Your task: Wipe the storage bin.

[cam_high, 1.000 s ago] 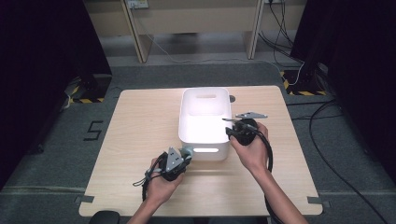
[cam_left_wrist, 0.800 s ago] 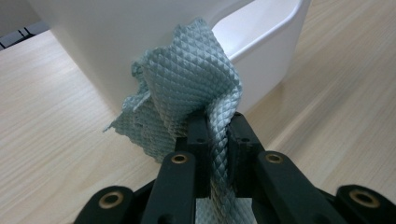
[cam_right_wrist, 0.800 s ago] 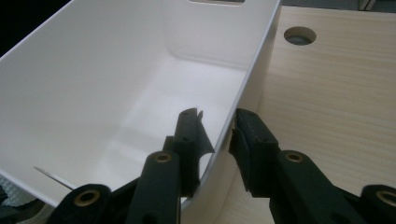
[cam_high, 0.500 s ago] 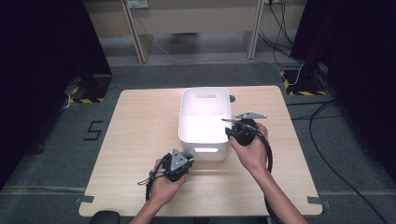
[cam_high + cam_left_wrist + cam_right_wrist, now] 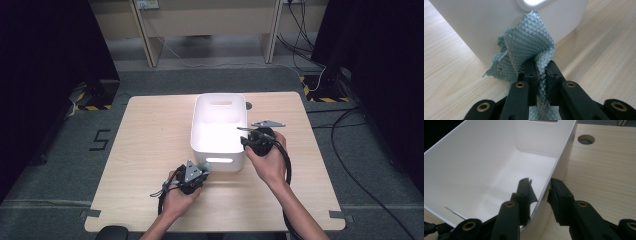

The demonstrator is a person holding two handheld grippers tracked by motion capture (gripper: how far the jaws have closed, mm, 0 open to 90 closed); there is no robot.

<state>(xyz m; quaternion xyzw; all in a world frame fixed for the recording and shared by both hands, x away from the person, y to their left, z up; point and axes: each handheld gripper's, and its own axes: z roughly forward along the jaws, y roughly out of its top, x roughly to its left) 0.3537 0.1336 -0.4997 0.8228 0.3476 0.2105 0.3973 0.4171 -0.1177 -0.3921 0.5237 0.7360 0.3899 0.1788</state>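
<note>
Against the white bin (image 5: 218,131), my left gripper (image 5: 196,175) has edged closer to its near wall, jaws clenched on the teal cloth (image 5: 529,50), ready to wipe. My right gripper (image 5: 539,188) straddles the bin's right rim, steadying it; whether it pinches, I cannot tell. Nothing obstructs.

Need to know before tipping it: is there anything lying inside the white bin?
No: in the right gripper view the white bin's floor and inner walls are bare, with the right tongs straddling its rim.
</note>
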